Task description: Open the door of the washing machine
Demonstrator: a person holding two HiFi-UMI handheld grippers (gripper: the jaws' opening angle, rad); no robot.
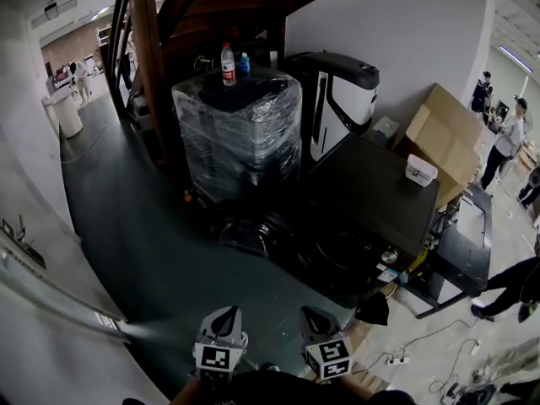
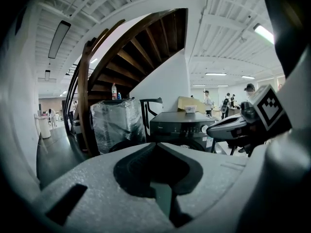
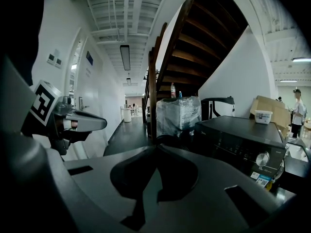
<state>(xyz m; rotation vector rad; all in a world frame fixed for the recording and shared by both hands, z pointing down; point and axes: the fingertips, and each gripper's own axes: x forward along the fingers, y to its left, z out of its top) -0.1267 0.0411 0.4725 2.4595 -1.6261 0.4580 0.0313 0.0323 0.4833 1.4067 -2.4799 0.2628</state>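
Note:
The dark washing machine [image 1: 371, 197] stands right of centre in the head view, its front turned toward me, and its door is too dark to make out. The control knob [image 3: 263, 159] shows in the right gripper view. My left gripper [image 1: 226, 317] and right gripper [image 1: 317, 317] are side by side at the bottom edge, well short of the machine. Both have their jaws shut with nothing between them. In the left gripper view the left gripper [image 2: 155, 144] points toward the machine [image 2: 182, 125]. The right gripper [image 3: 156, 147] has the machine [image 3: 238, 140] to its right.
A plastic-wrapped appliance [image 1: 240, 133] with a bottle [image 1: 228, 64] on top stands left of the machine, under a wooden staircase [image 3: 194, 38]. Cardboard boxes [image 1: 443, 133] and people [image 1: 506, 146] are at the right. Cables and a power strip [image 1: 396, 359] lie on the floor.

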